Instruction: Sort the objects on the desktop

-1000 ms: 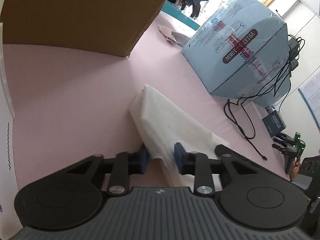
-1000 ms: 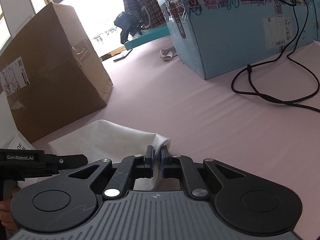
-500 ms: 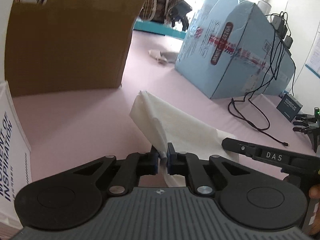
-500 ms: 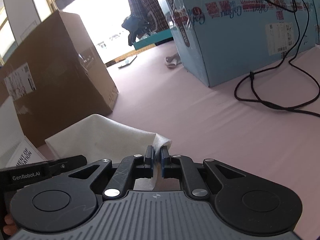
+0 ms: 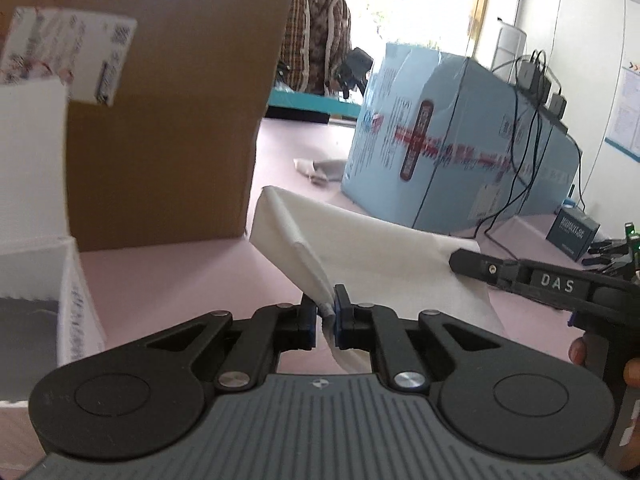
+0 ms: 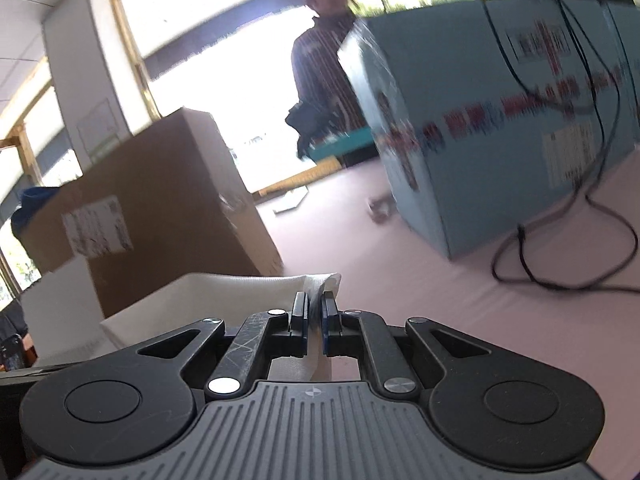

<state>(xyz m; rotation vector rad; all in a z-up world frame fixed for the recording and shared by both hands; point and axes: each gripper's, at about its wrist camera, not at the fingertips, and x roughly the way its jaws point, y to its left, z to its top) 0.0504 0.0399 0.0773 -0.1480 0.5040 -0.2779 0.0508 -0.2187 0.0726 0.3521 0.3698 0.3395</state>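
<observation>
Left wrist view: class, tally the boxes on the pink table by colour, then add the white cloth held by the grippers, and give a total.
Brown boxes: 1, the cardboard box
Light blue boxes: 1, the taped blue box
Dark boxes: 1, the small dark box
White boxes: 1, the white box
White cloth: 1
Total: 5

Cloth [image 5: 372, 248] stretched btwn my left claw [image 5: 325, 316] & right claw [image 6: 315, 316], above desk [image 5: 168, 280]. Cardboard box [image 5: 160, 120] behind-left; taped carton [image 5: 452, 160] behind-right, cables [image 6: 560, 264] at its foot.

Left gripper [image 5: 325, 315] closed on cloth [image 5: 372, 248]; cloth lifted off table.
</observation>
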